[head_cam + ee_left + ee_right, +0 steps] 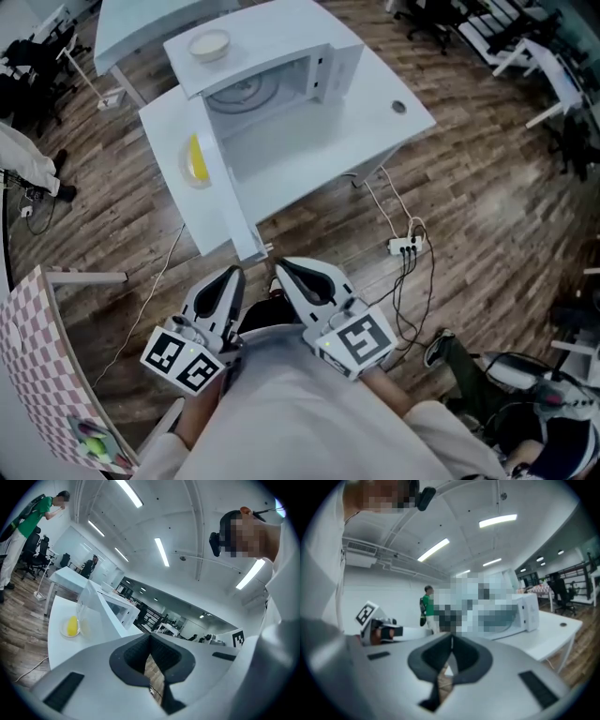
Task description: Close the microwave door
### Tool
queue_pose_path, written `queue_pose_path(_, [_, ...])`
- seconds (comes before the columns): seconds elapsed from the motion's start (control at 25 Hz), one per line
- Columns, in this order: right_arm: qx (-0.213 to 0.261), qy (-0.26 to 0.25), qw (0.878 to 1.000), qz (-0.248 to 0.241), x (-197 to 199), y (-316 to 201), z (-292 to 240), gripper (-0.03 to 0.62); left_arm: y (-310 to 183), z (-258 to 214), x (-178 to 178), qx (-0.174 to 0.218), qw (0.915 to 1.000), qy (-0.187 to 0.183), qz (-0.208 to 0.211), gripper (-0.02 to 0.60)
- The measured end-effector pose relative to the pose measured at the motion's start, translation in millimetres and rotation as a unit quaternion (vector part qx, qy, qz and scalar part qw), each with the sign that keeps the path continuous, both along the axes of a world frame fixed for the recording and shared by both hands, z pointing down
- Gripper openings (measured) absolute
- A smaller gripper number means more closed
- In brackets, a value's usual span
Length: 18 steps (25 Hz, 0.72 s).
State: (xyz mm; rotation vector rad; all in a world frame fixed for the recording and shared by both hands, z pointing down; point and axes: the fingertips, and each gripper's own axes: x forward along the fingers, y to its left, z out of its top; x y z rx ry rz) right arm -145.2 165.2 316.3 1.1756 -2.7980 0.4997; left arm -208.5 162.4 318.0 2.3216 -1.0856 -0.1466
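A white microwave [281,70] stands on a white table [375,122] with its door [223,183] swung wide open toward the table's front-left corner. The cavity and its glass turntable show. Both grippers hang close to my body, below and short of the table's front corner, and touch nothing. The left gripper [234,274] and the right gripper [281,266] are both shut and hold nothing. In the left gripper view, the shut left gripper [151,640] points toward the door [96,604]. In the right gripper view, the microwave [520,613] lies ahead to the right of the shut right gripper [451,641].
A bowl [209,44] rests on top of the microwave. A yellow item on a plate [195,159] sits on the table behind the open door. A power strip [405,246] with cables lies on the wood floor. A checkered board [37,375] is at the left. A person in green [28,522] stands far off.
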Motion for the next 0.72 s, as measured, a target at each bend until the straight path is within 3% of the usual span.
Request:
queue_pose_path(0.4, [0.002, 0.009, 0.999, 0.040, -16, -20, 2, 0.023, -24, 3, -22, 0.017, 0.9995, 0.003, 0.026, 0.015])
queue_pose_path(0.72, [-0.009, 0.011, 0.998, 0.059, -13, -28, 9, 0.023, -27, 31, -20, -0.010, 0.9976, -0.019, 0.066, 0.015])
